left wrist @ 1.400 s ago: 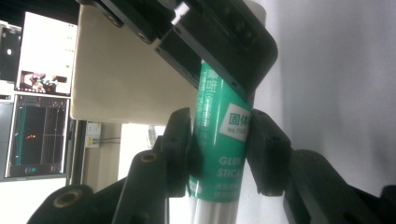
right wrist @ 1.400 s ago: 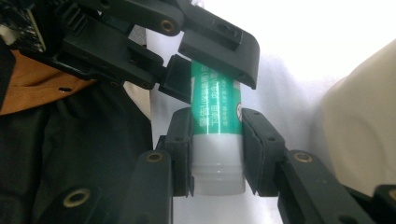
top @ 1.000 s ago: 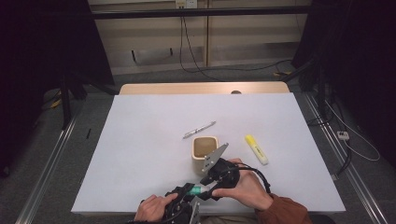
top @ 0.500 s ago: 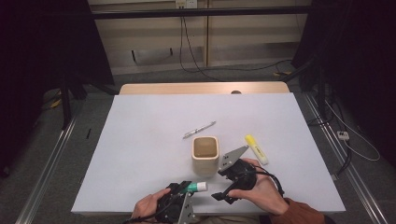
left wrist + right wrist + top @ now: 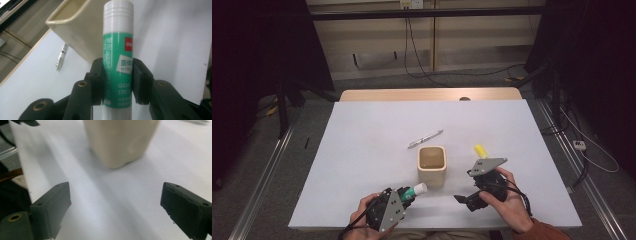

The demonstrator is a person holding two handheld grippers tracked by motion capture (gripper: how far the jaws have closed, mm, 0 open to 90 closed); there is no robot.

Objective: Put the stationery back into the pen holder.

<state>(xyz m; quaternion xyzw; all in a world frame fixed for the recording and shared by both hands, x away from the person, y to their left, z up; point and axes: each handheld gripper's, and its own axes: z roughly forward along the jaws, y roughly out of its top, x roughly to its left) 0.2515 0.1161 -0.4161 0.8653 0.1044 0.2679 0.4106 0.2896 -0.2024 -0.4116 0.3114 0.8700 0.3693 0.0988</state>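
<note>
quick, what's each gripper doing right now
left gripper: closed on the glue stick.
right gripper: open, holding nothing.

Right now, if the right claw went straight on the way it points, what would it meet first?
Probably the cream holder: it stands straight ahead of the open right claw, with bare table between. Depth is hard to judge.

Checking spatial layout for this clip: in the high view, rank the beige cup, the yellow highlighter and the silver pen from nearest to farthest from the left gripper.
From the left gripper, which holds the glue stick:
1. Beige cup, just ahead and to its right.
2. Silver pen, beyond the cup, mid-table.
3. Yellow highlighter, far right, by the right gripper.
</note>
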